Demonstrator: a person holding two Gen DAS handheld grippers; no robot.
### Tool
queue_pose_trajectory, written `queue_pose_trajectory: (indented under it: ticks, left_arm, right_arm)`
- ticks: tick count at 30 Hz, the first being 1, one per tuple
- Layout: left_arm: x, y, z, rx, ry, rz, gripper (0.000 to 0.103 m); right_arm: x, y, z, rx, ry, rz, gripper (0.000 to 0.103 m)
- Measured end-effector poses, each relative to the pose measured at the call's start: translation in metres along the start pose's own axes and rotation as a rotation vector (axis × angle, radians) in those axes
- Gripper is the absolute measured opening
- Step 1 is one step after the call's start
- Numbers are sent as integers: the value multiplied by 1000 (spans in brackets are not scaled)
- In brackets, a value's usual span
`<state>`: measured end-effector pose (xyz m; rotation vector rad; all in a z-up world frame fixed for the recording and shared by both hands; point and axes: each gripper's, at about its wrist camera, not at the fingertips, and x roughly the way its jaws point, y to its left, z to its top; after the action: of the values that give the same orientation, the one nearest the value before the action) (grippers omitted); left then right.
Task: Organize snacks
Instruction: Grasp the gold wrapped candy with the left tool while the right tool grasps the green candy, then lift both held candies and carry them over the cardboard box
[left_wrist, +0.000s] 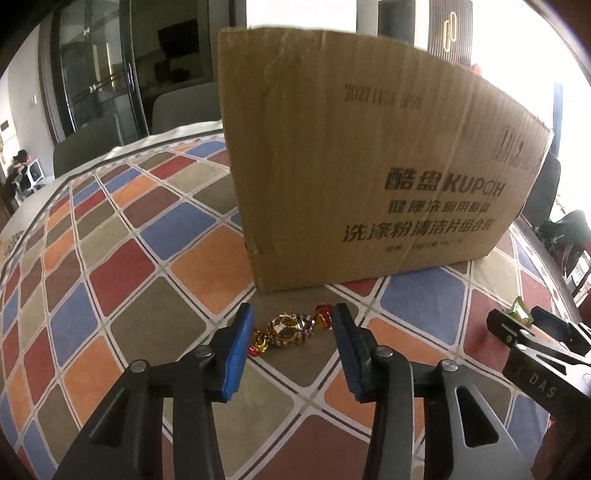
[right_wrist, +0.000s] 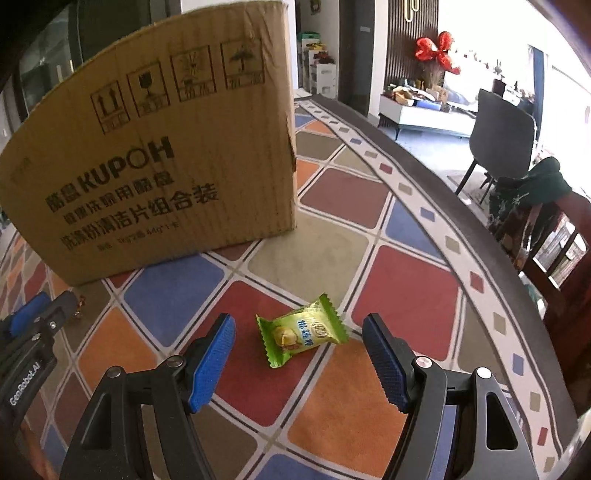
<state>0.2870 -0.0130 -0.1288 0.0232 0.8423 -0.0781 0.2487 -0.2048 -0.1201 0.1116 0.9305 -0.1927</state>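
Note:
A gold and red foil twist-wrapped candy lies on the patchwork tablecloth just in front of a tall cardboard box. My left gripper straddles it, its blue pads close to the wrapper's twisted ends without clearly pressing. A green wrapped candy lies flat on a red patch between the wide-open fingers of my right gripper, with a gap on each side. Both grippers sit side by side: the right gripper and the green candy show at the left wrist view's right edge. The box hides its own inside.
The table's dark curved edge runs along the right. Beyond it stand a wooden chair with a dark green cloth and a grey chair. More grey chairs stand behind the far left side.

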Motion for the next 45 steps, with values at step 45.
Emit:
queue_pose_trajectory:
  ticks: [45]
  left_arm:
    - [-118, -23, 6, 8, -148, -90, 26]
  right_arm:
    - [-97, 13, 4, -81, -187, 157, 31]
